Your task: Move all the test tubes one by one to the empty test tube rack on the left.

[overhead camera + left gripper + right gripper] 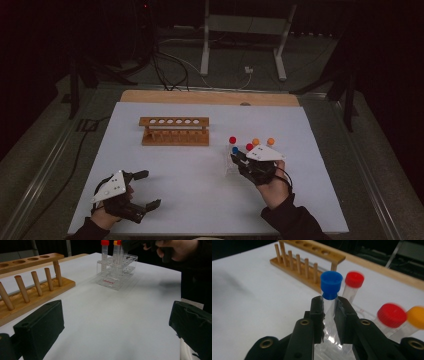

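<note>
The desk [200,190] is covered by a white sheet, with a strip of bare wood showing along its far edge. A wooden rack [174,131] with a row of round holes in its top bar and a row of upright pegs stands toward the far left-centre of the sheet; no tubes are seen in it. To its right, nearer the person, stands a clear plastic rack [115,272] holding capped tubes: red and orange caps are visible, and one blue.

The right tongs [329,315] are closed on the blue-capped tube [330,290], gripping the clear body just below the cap. The tube stands roughly upright between the jaws, at the near left corner of the clear rack as seen from the high view. Whether its base is seated in the rack cannot be determined. A red-capped tube [353,285] stands just behind it; another red cap [391,314] and an orange cap [416,316] lie to the right in the right gripper view, slightly blurred.

The left tongs [145,189] are held at the near left of the desk, well apart from both racks. The jaws are spread wide and hold nothing; white sheet shows between them in the left gripper view.
</note>
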Available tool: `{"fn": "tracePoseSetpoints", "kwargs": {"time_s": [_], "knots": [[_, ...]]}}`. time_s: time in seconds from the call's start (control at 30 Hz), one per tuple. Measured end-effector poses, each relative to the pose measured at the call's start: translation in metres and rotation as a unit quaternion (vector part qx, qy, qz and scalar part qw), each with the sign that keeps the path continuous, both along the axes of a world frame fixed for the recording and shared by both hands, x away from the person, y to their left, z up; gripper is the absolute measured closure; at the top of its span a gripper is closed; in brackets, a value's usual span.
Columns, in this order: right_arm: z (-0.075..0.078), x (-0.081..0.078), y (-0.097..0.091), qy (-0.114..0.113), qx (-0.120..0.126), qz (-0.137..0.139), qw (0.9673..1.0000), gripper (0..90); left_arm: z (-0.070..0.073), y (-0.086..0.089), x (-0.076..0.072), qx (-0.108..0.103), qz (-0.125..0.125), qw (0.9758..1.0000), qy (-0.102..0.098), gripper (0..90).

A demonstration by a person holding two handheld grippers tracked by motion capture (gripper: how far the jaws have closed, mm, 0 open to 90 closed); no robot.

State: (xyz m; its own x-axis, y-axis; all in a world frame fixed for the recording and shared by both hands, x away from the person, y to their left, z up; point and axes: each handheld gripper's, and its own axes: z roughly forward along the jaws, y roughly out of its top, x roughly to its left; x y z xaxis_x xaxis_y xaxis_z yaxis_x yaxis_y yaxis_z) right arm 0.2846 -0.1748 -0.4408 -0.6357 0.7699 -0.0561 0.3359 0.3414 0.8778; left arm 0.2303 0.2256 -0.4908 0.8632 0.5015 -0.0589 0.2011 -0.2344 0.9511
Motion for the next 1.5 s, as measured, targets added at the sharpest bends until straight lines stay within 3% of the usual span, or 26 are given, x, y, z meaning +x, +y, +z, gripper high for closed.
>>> {"fn": "tracePoseSetpoints", "kwargs": {"time_s": [0.43, 0.6, 0.73, 0.9, 1.23, 1.5], "knots": [[0.029, -0.011, 0.002, -0.044, 0.015, 0.016, 0.9988, 76.7, 0.001, -0.003, 0.000, 0.003, -0.007, 1.0000, 0.003, 0.6], [0.029, -0.015, 0.009, -0.037, 0.020, 0.034, 0.9985, 76.7, 0.002, -0.005, 0.000, -0.001, -0.013, 0.9999, 0.009, 0.6], [0.023, -0.018, 0.016, -0.026, 0.021, 0.050, 0.9982, 76.7, 0.007, -0.010, 0.001, -0.011, -0.024, 0.9992, 0.031, 0.6], [0.016, -0.018, 0.022, -0.013, 0.017, 0.062, 0.9978, 76.7, 0.017, -0.018, 0.002, -0.012, -0.026, 0.9991, 0.030, 0.6], [0.008, -0.018, 0.027, 0.003, 0.013, 0.077, 0.9969, 76.7, 0.029, -0.036, 0.017, -0.014, -0.034, 0.9975, 0.060, 0.6], [0.005, -0.020, 0.031, 0.009, 0.014, 0.086, 0.9961, 76.7, 0.040, -0.057, 0.027, -0.012, -0.062, 0.9964, 0.056, 0.6]]}}
